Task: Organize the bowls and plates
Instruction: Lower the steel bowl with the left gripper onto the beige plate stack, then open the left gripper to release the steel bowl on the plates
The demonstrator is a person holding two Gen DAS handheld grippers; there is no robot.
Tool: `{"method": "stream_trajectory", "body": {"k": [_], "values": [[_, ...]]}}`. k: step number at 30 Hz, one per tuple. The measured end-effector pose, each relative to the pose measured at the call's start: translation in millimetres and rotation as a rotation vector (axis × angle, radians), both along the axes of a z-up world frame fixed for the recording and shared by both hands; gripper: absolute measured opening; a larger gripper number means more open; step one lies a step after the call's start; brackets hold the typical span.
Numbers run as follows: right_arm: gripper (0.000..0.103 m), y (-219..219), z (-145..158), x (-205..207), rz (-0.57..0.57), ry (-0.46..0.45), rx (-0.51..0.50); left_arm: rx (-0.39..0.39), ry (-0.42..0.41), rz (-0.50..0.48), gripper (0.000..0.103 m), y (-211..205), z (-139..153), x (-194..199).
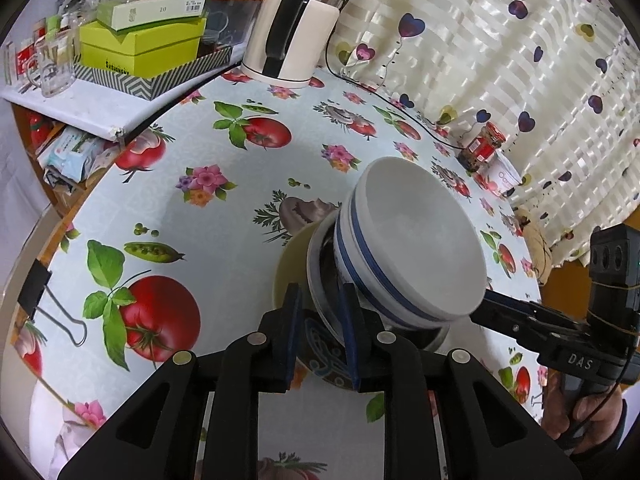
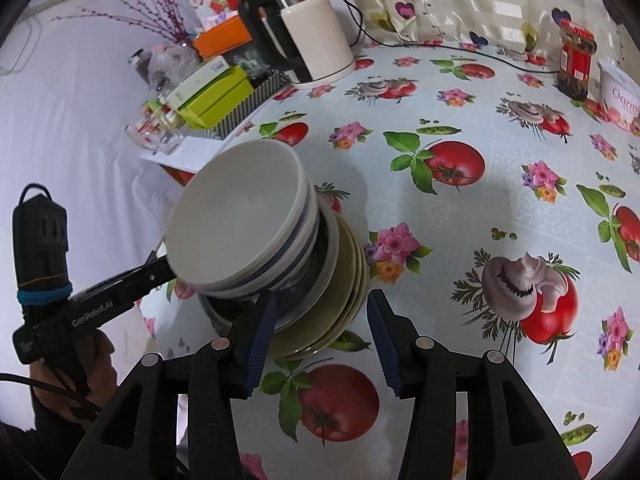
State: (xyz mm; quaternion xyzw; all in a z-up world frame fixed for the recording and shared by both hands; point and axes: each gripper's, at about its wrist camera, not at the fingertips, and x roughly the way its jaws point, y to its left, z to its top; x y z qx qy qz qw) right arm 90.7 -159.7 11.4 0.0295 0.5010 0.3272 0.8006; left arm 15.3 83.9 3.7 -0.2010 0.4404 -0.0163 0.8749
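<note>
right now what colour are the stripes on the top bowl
Blue bands on the white top bowl, clearest in the left wrist view.

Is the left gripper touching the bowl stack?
Touching. In the left wrist view the left gripper has its two blue pads closed on the rim of a lower bowl in the bowl stack, with no gap visible at either pad.

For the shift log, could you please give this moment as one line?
left tongs: shut on stack | right tongs: open at stack's plate edge | stack: tilted, white bowl on top
</note>
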Motion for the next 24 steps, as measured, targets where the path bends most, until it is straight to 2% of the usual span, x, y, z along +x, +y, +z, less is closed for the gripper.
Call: {"method": "stream_trajectory", "body": {"k": [12, 24], "values": [[0.060, 6, 10, -35, 0.038, -0.065, -0.035, 0.043, -0.026, -0.022, 0.020, -19, 13, -22], [0.071, 16, 16, -62, 0.070, -0.135, -0.083, 0.101, -0.016, -0.038, 0.020, -36, 17, -39]]}}
